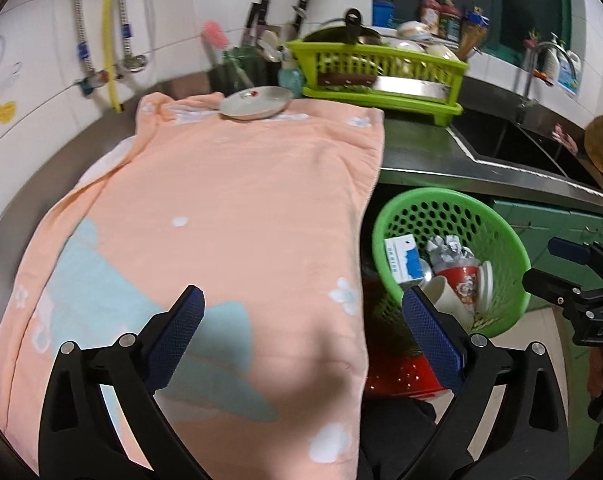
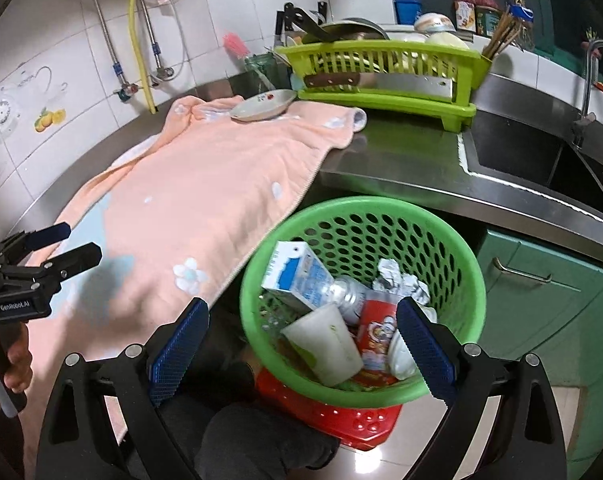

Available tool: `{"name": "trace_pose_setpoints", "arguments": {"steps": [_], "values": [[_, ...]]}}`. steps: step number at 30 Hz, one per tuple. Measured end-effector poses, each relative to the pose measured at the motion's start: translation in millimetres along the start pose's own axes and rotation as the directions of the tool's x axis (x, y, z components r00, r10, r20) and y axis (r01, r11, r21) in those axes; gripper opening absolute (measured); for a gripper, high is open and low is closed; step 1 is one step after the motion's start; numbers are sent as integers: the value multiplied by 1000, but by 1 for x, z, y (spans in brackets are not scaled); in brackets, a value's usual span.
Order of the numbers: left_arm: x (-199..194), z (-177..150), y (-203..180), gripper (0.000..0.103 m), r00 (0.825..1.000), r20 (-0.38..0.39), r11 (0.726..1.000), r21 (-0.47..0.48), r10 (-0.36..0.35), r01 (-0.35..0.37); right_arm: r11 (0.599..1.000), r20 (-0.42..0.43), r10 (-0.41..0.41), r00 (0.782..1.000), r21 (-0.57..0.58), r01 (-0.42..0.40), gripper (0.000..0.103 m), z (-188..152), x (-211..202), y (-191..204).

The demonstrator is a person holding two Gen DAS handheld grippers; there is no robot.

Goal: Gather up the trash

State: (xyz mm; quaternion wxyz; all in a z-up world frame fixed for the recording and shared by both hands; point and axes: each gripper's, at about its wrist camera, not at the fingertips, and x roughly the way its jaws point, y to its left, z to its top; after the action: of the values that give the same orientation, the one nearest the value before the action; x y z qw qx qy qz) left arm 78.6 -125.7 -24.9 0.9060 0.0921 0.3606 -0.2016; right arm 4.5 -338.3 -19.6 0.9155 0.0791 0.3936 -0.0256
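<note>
left gripper (image 1: 303, 334): jaws spread wide, nothing between the blue pads; it hangs over the near part of the peach towel (image 1: 221, 208).
right gripper (image 2: 303, 344): jaws wide apart, empty; it hangs over the near rim of the green basket (image 2: 467, 264).
green basket: round, perforated, below the counter edge, just right of the towel's hanging side, sitting on a red perforated stool (image 2: 333, 412).
trash in basket: a blue and white milk carton (image 2: 297, 280), a crumpled foil ball (image 2: 397, 280), a small clear bottle (image 2: 347, 294), a white paper cup (image 2: 327, 346) on its side, a red printed cup (image 2: 375, 338).
towel: spread along the steel counter (image 2: 401, 168), flower prints, nothing lying on its near part.
plate (image 2: 263, 106): shallow, white, on the towel's far end.
dish rack (image 2: 385, 76): lime green, behind the plate, holding bowls, a pan lid and a cleaver.
sink (image 2: 541, 164): at right, with a tap (image 2: 593, 76) behind it.
person: one hand (image 2: 15, 364) grips the left gripper's handle.
</note>
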Motion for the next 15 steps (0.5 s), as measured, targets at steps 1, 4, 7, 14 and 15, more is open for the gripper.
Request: {"name": "trace_pose_setpoints", "arguments": {"steps": [1, 4, 7, 14, 15], "values": [[-4, -1, 4, 98, 1000, 6, 1000, -10, 6, -6, 1000, 3, 7, 1000, 0, -7, 92, 0, -1, 4], [-12, -3, 13, 98, 999, 25, 999, -28, 23, -22, 1000, 15, 16, 1000, -4, -16, 92, 2, -5, 14], [-22, -4, 22, 98, 998, 48, 998, -49, 41, -39, 1000, 38, 14, 999, -20, -13, 93, 4, -11, 25], [-45, -7, 33, 98, 990, 107, 992, -97, 88, -77, 999, 112, 6, 994, -54, 0, 94, 7, -26, 52], [-47, -8, 35, 98, 990, 110, 991, -106, 88, -76, 998, 123, 6, 992, -57, 1, 94, 7, -28, 54]]}}
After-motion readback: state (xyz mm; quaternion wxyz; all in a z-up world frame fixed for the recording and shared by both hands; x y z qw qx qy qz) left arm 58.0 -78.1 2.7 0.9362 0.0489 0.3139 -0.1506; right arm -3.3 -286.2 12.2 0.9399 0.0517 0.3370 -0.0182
